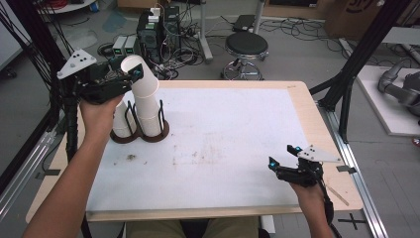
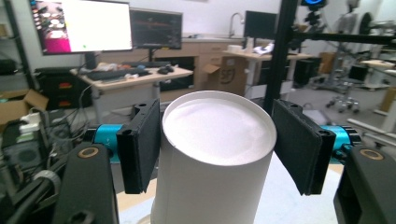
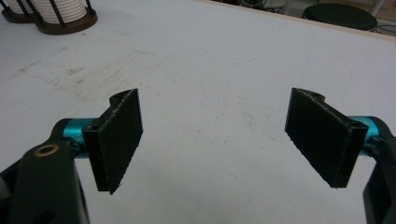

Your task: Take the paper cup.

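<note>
looking down in the high view, the left tool (image 1: pixel 130 74) is raised at the worktop's (image 1: pixel 223 144) far left, its jaws around the top of a white paper cup (image 1: pixel 141 79). that cup leans at the top of a tall stack (image 1: pixel 147 111) standing in a dark wire holder (image 1: pixel 143 131); a second, shorter stack sits beside it in the same holder. the right tool (image 1: pixel 283 156) rests low near the right front corner, well apart from the cups, with nothing in it.

in the left gripper view the cup (image 2: pixel 215 154) stands upside down, its flat white base and rolled edge facing the camera. the jaws flank it; the left pad looks to touch the wall, the right shows a small gap, so i cannot tell whether it is gripped.

in the right gripper view the jaws stand wide apart over bare, scuffed worktop, the stack (image 3: pixel 58 11) far off.

the cup is probably light, thin and easily crushed, and may stick to the one beneath. a gentle squeeze on the side wall near the stiffer base seems best.
</note>
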A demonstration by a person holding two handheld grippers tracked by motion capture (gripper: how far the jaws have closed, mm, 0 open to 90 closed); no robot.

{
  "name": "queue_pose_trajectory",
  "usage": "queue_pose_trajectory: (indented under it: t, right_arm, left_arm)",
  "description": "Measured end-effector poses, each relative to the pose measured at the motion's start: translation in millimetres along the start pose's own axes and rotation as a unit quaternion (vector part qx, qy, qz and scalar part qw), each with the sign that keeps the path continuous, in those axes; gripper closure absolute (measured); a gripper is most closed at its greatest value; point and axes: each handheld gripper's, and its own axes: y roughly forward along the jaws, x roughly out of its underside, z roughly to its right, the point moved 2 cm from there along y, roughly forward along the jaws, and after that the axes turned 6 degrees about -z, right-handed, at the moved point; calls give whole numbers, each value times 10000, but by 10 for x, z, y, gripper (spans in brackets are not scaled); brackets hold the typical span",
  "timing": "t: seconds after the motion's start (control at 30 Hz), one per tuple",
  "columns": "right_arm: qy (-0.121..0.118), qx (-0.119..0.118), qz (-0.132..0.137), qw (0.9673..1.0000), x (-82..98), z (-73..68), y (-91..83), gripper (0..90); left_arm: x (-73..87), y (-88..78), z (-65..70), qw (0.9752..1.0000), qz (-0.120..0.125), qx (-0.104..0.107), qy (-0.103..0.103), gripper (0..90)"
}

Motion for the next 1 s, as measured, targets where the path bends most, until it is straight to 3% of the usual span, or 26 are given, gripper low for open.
queue_pose_trajectory:
  t: [0.2, 0.37, 0.63, 0.77, 1.0]
  right_arm:
    - [-37, -53, -9, 10000, -11, -25, 13, 198]
    - [-67, -112, 0, 9999, -22, -46, 26, 197]
    - [-141, -261, 8, 9996, -58, -109, 71, 197]
    - [-160, -309, 23, 9994, -82, -139, 93, 197]
    - [-163, -378, 3, 9992, -124, -183, 148, 197]
  left_arm:
    - [81, -45, 181, 9983, 52, 572, -18, 350]
    - [237, -16, 312, 9934, -89, 1138, -91, 349]
    - [537, 39, 521, 9848, -191, 1714, 209, 349]
    - [663, 59, 600, 9826, -219, 1811, 354, 349]
    - [907, 86, 666, 9805, -334, 1890, 425, 348]
